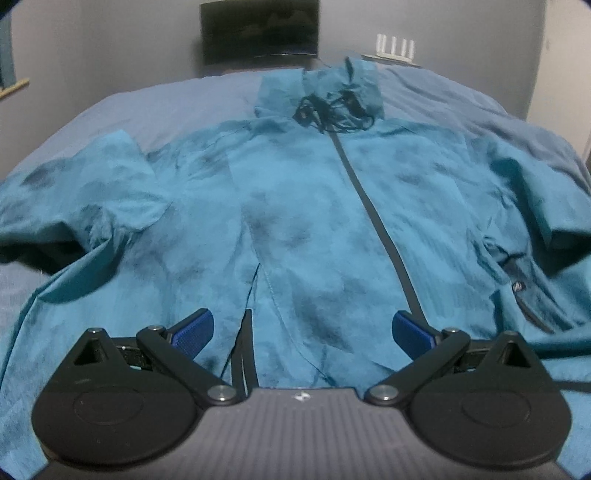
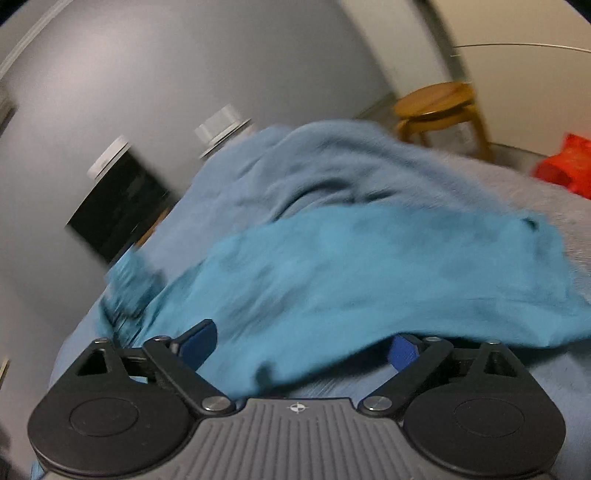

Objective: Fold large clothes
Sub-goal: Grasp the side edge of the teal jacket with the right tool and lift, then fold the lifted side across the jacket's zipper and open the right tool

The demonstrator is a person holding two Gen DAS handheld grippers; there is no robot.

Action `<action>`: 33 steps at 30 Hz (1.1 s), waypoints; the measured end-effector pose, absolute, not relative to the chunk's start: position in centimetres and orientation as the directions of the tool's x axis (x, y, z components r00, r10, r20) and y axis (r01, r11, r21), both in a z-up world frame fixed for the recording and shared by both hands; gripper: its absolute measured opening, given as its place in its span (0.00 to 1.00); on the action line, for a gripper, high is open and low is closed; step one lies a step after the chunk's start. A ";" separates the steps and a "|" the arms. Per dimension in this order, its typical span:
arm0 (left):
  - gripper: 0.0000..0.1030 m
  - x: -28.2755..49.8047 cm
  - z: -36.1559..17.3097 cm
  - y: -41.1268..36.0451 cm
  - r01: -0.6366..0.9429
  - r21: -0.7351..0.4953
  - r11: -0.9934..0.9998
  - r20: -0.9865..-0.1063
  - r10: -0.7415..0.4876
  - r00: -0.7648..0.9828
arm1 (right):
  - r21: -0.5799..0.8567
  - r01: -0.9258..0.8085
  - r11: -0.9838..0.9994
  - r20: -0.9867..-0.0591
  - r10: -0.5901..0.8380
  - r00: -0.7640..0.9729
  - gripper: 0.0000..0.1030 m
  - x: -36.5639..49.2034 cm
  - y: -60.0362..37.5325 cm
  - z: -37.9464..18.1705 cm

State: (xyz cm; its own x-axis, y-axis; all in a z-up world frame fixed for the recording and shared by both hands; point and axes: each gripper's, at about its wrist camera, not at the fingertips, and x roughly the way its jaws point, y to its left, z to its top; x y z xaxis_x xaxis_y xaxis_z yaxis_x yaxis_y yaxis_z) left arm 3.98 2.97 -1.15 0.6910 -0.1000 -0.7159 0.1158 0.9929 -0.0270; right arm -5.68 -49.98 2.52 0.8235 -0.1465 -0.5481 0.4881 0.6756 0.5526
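From the left wrist camera, a teal jacket [image 1: 295,206] lies spread front-up on a bed [image 1: 177,96] covered in a blue sheet. Its dark zipper [image 1: 373,206] runs from the collar down to the hem, and the hood [image 1: 325,92] is bunched at the far end of the jacket, with dark drawcords tangled over it. One sleeve spreads out to each side of the zipper. The left gripper [image 1: 302,328] hovers at the hem, its blue fingers [image 1: 195,328] wide apart with jacket cloth lying between them, not clamped. Beyond the hood, a dark screen [image 1: 258,29] stands against the wall, with a white router [image 1: 395,46] to its right.

The right wrist view is blurred. The right gripper [image 2: 301,349] sits at the edge of a teal jacket sleeve [image 2: 369,266], which drapes over the right finger [image 2: 404,349]; the fingers stand apart. Behind the sleeve lies a rumpled pale-blue blanket [image 2: 332,158]. Past that stand a wooden stool [image 2: 439,107] and something red [image 2: 569,162].
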 end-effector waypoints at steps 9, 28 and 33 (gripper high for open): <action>1.00 4.6 -1.3 4.4 0.063 -0.097 0.993 -0.723 -0.114 0.681 | 0.608 0.604 0.515 -0.506 -0.334 0.795 0.52 -4.5 -56.3 2.2; 1.00 5.6 -2.4 5.9 0.038 -0.176 0.984 -0.723 -0.156 0.674 | 0.264 0.024 0.964 -0.107 0.004 0.994 0.17 12.2 -36.7 19.3; 1.00 5.9 -2.8 6.5 0.035 -0.210 0.977 -0.729 -0.180 0.661 | 0.123 -0.174 0.977 -0.165 0.193 0.967 0.17 15.6 -26.5 17.2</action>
State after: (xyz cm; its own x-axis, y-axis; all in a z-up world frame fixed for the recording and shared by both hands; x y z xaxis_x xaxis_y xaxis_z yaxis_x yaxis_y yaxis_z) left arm 5.93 6.47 -2.83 0.6605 -0.1803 -0.7288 0.0353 0.9771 -0.2098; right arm 15.61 -26.48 17.24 0.9671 0.1931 -0.1655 -0.1740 0.9770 0.1233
